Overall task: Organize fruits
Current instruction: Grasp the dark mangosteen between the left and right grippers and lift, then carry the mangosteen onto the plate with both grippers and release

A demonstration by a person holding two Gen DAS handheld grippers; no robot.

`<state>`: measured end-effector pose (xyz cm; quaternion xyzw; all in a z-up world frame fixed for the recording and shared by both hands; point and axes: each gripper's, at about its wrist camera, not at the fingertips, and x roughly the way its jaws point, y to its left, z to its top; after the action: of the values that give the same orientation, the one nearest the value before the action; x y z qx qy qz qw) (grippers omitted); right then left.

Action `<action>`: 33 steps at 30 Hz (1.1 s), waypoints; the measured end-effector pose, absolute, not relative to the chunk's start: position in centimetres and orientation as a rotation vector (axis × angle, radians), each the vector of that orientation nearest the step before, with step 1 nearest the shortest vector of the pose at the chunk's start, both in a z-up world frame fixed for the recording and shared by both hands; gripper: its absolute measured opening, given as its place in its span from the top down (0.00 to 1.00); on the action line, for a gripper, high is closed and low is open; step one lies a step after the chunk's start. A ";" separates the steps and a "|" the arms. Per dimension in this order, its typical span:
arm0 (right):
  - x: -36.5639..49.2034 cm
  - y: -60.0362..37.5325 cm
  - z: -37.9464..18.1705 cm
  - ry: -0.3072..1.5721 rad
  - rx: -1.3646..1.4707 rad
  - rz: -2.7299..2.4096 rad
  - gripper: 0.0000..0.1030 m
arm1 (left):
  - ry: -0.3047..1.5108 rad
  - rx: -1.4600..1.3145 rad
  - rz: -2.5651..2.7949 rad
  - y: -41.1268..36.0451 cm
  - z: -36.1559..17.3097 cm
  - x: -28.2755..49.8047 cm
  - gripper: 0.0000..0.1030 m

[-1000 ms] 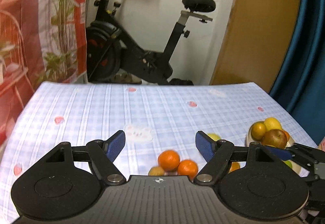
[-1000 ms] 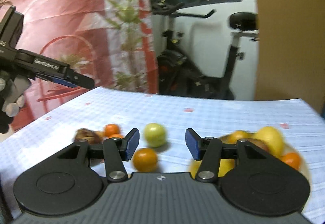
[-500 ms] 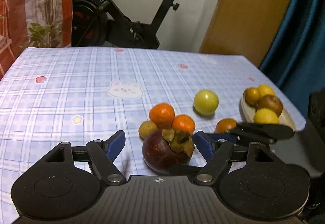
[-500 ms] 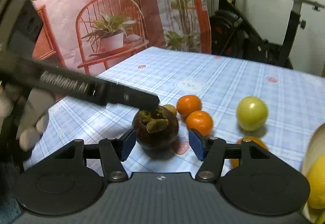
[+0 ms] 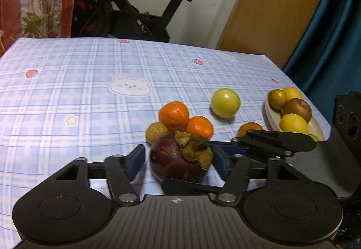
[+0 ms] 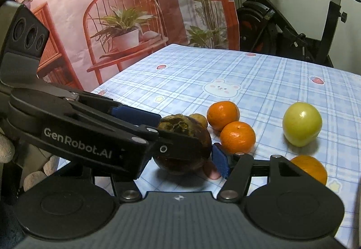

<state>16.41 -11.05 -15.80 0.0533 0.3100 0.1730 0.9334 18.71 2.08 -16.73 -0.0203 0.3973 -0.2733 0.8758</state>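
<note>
The mangosteen (image 5: 178, 158) sits on the blue plaid cloth (image 5: 79, 95) near its front edge, and both grippers meet at it. The left gripper (image 5: 177, 160) straddles it, jaws closing; its blue pads stand just beside the fruit's two flanks, and whether they press yet I cannot tell. The right gripper (image 6: 178, 152) also has the mangosteen between its jaws, which are opening; its right pad sits just beside the fruit with a thin gap, while its left pad is hidden behind the left gripper's arm, which crosses in front in the right wrist view. In the left wrist view, the right gripper's fingers reach in from the right, one passing behind the mangosteen and one in front of it.

Just behind the mangosteen lie two oranges (image 5: 173, 114) touching each other, with a small yellowish fruit (image 5: 156, 132) touching the mangosteen's left rear. A green apple (image 5: 225, 102) lies further behind and to the right, apart from the rest. A third orange (image 5: 248, 129) lies right of the mangosteen, partly hidden by the right gripper. Beyond it, at the cloth's right edge, a white plate (image 5: 270, 113) holds several yellow and brown fruits.
</note>
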 end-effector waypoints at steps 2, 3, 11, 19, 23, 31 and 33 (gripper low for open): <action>16.4 -11.0 -15.8 0.629 0.109 0.354 0.39 | 0.824 -0.031 -0.570 1.9 -16.7 18.6 0.38; 16.3 -11.1 -15.9 0.629 0.109 0.355 0.39 | 0.825 -0.030 -0.575 1.9 -16.7 18.6 0.38; 15.0 -11.3 -15.7 0.622 0.113 0.344 0.39 | 0.815 -0.002 -0.598 0.7 -15.9 17.3 0.39; 12.6 -13.3 -14.7 0.587 0.136 0.301 0.39 | 0.791 0.030 -0.625 -2.4 -14.9 16.3 0.39; 11.3 -14.3 -14.0 0.562 0.141 0.270 0.39 | 0.780 0.030 -0.639 -3.9 -14.1 15.8 0.39; 9.1 -16.3 -12.5 0.504 0.170 0.218 0.39 | 0.752 0.070 -0.661 -6.6 -12.4 15.3 0.39; 8.7 -16.9 -12.2 0.489 0.179 0.206 0.39 | 0.746 0.084 -0.669 -7.3 -11.9 15.4 0.39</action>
<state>8.74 -16.87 -12.17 0.0885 0.2414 0.1016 0.9610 15.40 -7.34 -11.93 0.0404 0.3576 -0.3206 0.8762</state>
